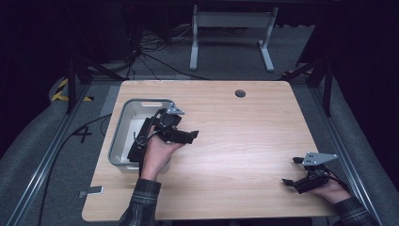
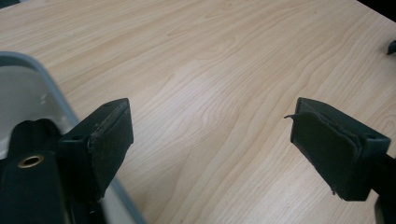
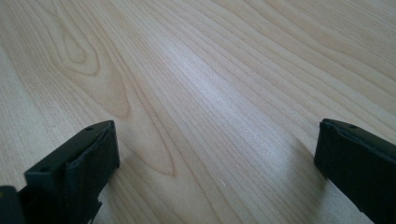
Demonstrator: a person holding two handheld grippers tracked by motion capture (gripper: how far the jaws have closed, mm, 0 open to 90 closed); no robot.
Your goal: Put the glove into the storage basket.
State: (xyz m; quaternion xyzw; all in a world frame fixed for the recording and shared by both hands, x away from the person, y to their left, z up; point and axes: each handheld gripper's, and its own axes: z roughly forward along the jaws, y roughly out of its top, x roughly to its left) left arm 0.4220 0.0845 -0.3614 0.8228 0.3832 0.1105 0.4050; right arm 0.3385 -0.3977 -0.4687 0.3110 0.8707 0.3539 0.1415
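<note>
Left gripper (image 1: 190,135): left of centre in the high view, jaws spread wide and holding nothing; it sits over the right rim of the bin.
Bin (image 1: 123,112): grey tub at centre left of the high view, on the table's left part; its rim shows at the left edge (image 2: 56,93) of the left gripper view. Contents cannot be made out, as hand and gripper cover much of the inside.
Right gripper (image 1: 292,172): lower right of the high view, low over the table, jaws apart and bare; bare wood between them in the right gripper view.
Table (image 1: 244,136): pale wood, bare across the middle.
Risk, rim strike: the near jaw pad (image 2: 109,140) lies just beside the bin wall; a sideways sweep could knock or shove the light bin.
Risk, cable snag: the left gripper's cable (image 1: 141,136) loops over the bin and could catch its edge.
Risk, pad wear: the far pad (image 2: 327,149) looks frayed at its edge, so a grip on a smooth thing may slip.
</note>
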